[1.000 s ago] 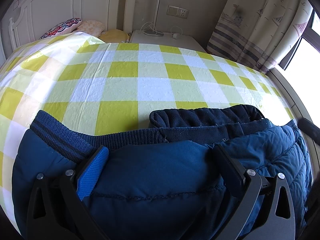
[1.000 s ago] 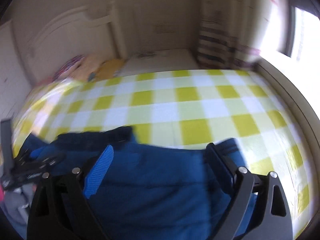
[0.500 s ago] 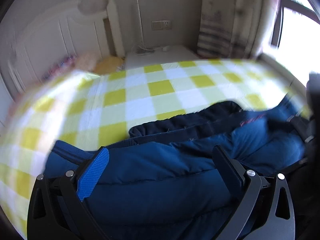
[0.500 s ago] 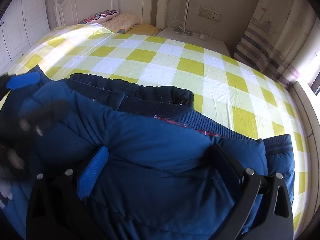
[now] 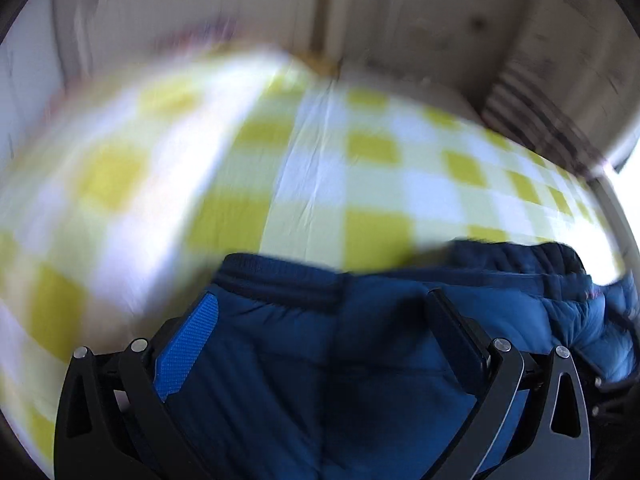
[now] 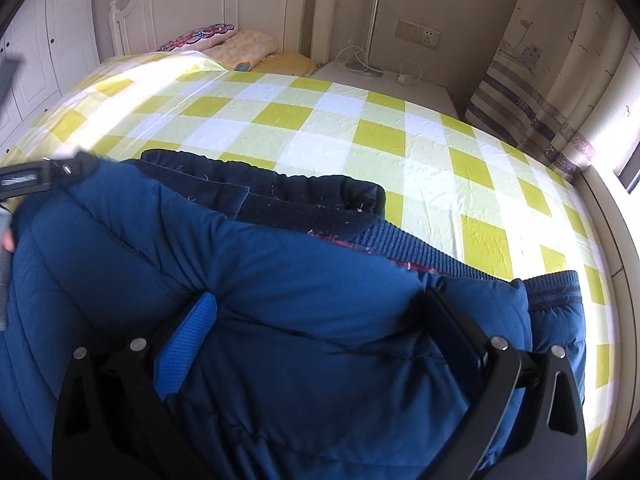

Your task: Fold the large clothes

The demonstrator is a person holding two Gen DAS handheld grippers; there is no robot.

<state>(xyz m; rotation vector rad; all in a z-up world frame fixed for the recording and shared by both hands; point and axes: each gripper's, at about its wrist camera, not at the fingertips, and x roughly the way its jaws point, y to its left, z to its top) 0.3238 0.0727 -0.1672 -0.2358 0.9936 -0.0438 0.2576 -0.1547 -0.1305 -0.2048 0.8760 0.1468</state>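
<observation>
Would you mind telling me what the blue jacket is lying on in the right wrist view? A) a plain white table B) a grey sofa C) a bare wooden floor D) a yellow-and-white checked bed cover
D: the jacket rests on a bed cover of yellow and white checks, with pillows at the headboard behind it.

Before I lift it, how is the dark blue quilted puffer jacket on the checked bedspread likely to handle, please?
The dark blue quilted puffer jacket looks floppy: it creases and bulges, so unheld parts should sag. Its puffy padding suggests lightness for its bulk. The smooth shell may slip.
</observation>
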